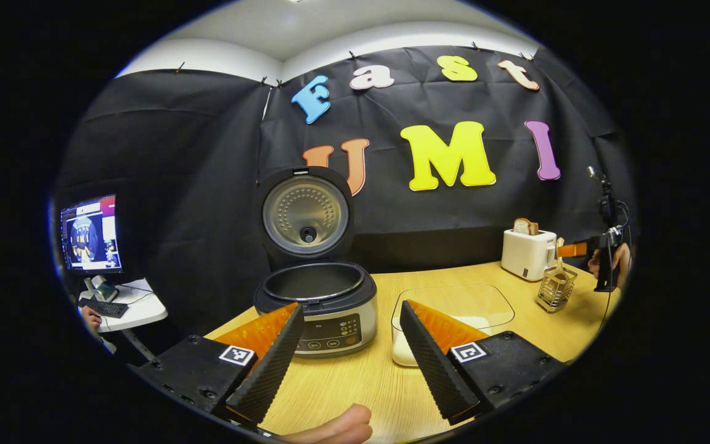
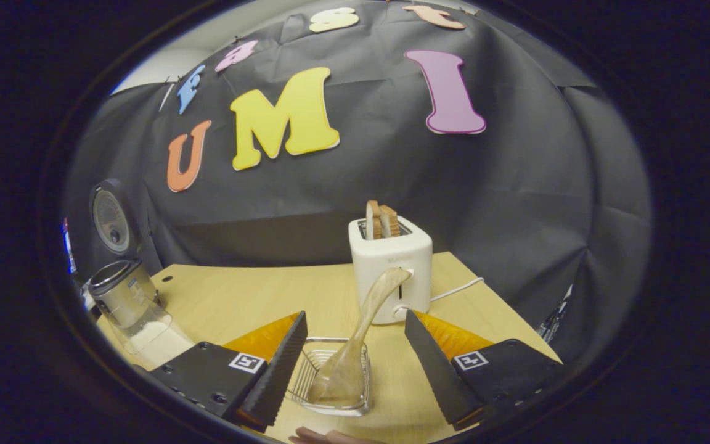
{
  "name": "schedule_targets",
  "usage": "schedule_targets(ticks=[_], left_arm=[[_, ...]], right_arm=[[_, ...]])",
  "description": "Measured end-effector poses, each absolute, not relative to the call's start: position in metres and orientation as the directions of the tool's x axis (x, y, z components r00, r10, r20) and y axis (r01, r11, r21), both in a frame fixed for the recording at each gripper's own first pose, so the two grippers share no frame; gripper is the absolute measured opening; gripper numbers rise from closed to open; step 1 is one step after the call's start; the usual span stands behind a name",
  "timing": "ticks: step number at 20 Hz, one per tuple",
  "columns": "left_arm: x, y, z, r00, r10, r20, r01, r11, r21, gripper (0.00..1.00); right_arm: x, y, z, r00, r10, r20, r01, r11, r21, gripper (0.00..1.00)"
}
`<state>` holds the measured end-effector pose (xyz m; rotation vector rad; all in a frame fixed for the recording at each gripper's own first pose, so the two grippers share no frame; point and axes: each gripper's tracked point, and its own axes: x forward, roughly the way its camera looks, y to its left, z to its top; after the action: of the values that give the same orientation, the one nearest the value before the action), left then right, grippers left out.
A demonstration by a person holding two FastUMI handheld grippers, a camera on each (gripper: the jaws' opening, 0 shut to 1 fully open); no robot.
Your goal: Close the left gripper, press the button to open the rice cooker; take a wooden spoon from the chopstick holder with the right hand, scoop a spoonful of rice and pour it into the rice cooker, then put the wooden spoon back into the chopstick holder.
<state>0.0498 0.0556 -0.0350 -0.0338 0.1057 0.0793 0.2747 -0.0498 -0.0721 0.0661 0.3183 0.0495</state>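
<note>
The rice cooker (image 1: 315, 308) is already open, lid up, so the button part looks done. It sits just ahead of the left gripper (image 1: 349, 351), a bit to its left side. That gripper's jaws are spread wide w/ nothing between them.

The right gripper (image 2: 355, 364) is wide open too, holding nothing. The wooden spoon (image 2: 358, 345) stands in the chopstick holder (image 2: 330, 376) right between its fingers, close in front, leaning back toward the toaster (image 2: 391, 271). The fingers don't touch it yet.

Left to do, prob: grab spoon, scoop rice from the clear tub (image 1: 453, 320), pour into cooker, put spoon back.

Count: 1 cooker, 1 spoon, 1 holder, 1 tub of rice, 1 toaster w/ 2 bread slices (image 2: 381, 220), 2 grippers.
</note>
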Motion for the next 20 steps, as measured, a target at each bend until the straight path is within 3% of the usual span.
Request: schedule_targets(ticks=[1, 2, 5, 6, 7, 11, 13, 16, 18, 20], left_arm=[[0.051, 0.058, -0.035, 0.991, 0.082, -0.105, -0.085, 0.996, -0.027, 0.99], [0.051, 0.061, -0.034, 0.991, 0.089, -0.102, -0.092, 0.996, -0.023, 0.99], [0.053, 0.065, -0.037, 0.991, 0.084, -0.104, -0.086, 0.996, -0.011, 0.99], [0.053, 0.069, -0.037, 0.991, 0.089, -0.101, -0.09, 0.996, -0.007, 0.99], [0.053, 0.071, -0.036, 0.99, 0.096, -0.101, -0.097, 0.995, -0.005, 0.99], [0.055, 0.071, -0.043, 0.988, 0.085, -0.126, -0.088, 0.996, -0.019, 0.99], [0.056, 0.07, -0.046, 0.987, 0.081, -0.139, -0.083, 0.997, -0.01, 0.99], [0.053, 0.069, -0.043, 0.988, 0.081, -0.135, -0.081, 0.997, 0.006, 1.0], [0.049, 0.072, -0.042, 0.987, 0.086, -0.136, -0.083, 0.996, 0.028, 0.99], [0.047, 0.08, -0.04, 0.986, 0.108, -0.13, -0.103, 0.993, 0.05, 1.0]], right_arm=[[0.287, -0.049, -0.075, 0.944, 0.051, -0.327, -0.025, 0.996, 0.083, 0.91], [0.299, -0.052, -0.079, 0.936, 0.041, -0.349, -0.006, 0.995, 0.101, 0.95], [0.318, -0.061, -0.088, 0.913, 0.045, -0.405, 0.043, 0.978, 0.206, 0.95], [0.326, -0.06, -0.086, 0.914, 0.06, -0.401, 0.044, 0.968, 0.246, 0.88], [0.33, -0.062, -0.086, 0.912, 0.066, -0.404, 0.052, 0.96, 0.275, 0.88], [0.34, -0.066, -0.095, 0.888, 0.056, -0.457, 0.07, 0.965, 0.254, 0.71], [0.344, -0.061, -0.096, 0.884, 0.065, -0.463, 0.062, 0.965, 0.254, 0.52], [0.347, -0.061, -0.1, 0.866, 0.059, -0.497, 0.079, 0.964, 0.252, 0.46], [0.342, -0.058, -0.093, 0.871, 0.064, -0.487, 0.075, 0.963, 0.26, 0.24], [0.332, -0.053, -0.085, 0.872, 0.067, -0.484, 0.068, 0.964, 0.257, 0.19]])
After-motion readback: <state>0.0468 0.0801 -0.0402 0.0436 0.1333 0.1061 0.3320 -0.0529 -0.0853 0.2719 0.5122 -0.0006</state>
